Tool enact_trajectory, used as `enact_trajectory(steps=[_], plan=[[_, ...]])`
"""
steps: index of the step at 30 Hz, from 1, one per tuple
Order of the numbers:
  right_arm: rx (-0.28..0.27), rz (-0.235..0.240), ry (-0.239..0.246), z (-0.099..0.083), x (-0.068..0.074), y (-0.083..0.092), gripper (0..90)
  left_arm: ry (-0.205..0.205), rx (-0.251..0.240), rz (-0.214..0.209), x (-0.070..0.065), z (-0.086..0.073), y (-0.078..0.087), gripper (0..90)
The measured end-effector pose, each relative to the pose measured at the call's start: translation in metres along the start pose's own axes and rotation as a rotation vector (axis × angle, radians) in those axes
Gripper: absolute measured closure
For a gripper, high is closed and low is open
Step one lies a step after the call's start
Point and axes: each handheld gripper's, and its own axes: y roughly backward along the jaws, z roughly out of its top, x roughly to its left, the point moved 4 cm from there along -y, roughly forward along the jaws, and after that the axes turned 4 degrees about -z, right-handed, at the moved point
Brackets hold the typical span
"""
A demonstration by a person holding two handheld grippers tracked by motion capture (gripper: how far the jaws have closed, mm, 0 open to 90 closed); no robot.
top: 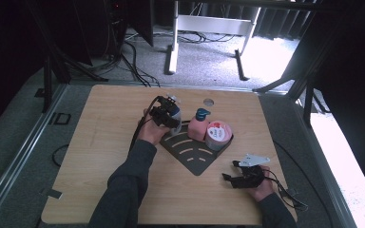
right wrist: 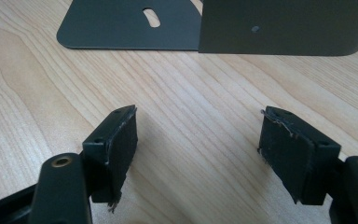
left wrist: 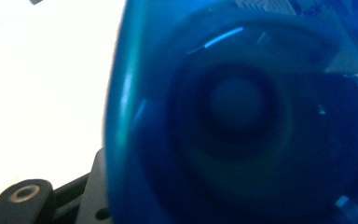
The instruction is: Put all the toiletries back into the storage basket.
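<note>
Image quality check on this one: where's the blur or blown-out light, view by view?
Left gripper view: a blue object sits too close, fully out of focus, with white glare washing out the left side. Right gripper view: sharp, evenly lit; wood grain and frayed pads read clearly. High view: floor at right overexposed, dark surroundings, table readable.

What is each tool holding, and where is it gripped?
The right tool is open over bare table, holding nothing. The left tool is against a blue bottle; its grip can't be told.
</note>
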Motion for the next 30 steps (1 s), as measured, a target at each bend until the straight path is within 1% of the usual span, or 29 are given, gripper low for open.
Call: enact_trajectory(steps=[8, 9, 13, 17, 30], plan=[[0.000, 0.000, 0.001, 0.000, 0.000, 0.000, 27.5, -0.002, 0.009, 0.012, 0.001, 0.002, -0.005, 54.8], [0.001, 0.000, 0.001, 0.000, 0.000, 0.000, 27.6, -0.010, 0.012, 0.018, 0.001, 0.004, -0.006, 54.9], [0.000, 0.000, 0.001, 0.000, 0.000, 0.000, 27.5, -0.012, 0.009, 0.018, -0.001, 0.007, -0.007, 54.8], [0.000, 0.000, 0.003, 0.000, 0.000, 0.000, 27.5, -0.017, 0.014, 0.017, -0.004, 0.011, -0.012, 54.8], [-0.001, 0.002, 0.003, 0.000, 0.000, 0.000, 27.6, -0.013, 0.012, 0.013, -0.006, 0.014, -0.021, 54.8]])
